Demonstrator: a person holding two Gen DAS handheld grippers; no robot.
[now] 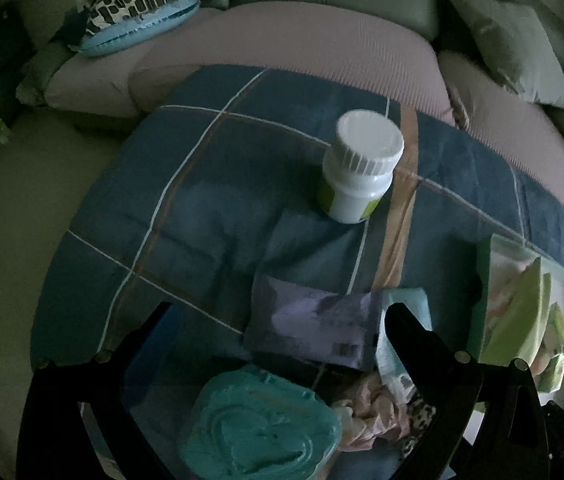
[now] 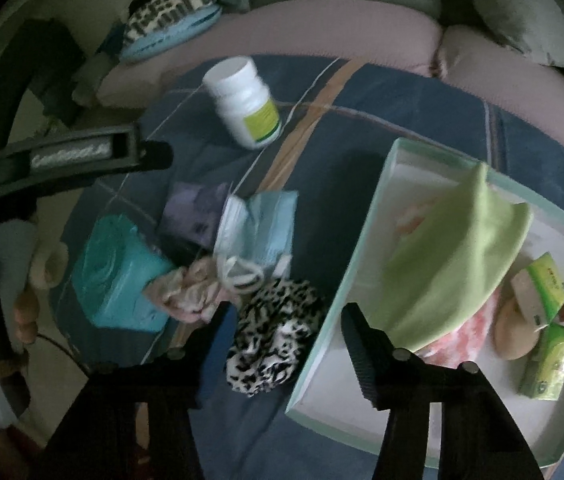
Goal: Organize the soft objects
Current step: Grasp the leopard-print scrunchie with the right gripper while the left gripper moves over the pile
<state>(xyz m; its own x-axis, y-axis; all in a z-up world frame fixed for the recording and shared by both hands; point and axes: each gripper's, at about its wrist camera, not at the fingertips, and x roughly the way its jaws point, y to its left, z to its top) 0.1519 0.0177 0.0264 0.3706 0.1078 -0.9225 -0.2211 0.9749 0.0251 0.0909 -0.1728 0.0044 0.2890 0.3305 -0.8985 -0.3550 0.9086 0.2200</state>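
The checked blue cover [image 2: 402, 112] looks like soft matt woven cloth. The white bottle [image 1: 360, 168] is smooth plastic with a ribbed cap and a glossy paper-like label. The teal pack [image 1: 259, 424] has a shiny, wrinkled plastic wrap. The leopard-print scrunchie [image 2: 273, 336] is gathered fabric, slightly sheeny. The green cloth [image 2: 458, 256] seems matt and fleecy. The shallow box [image 2: 334, 312] looks like smooth card or plastic; which one cannot be told. Each hand-held gripper [image 2: 286, 344] has matt black fingers, apparently plastic, one pad ribbed
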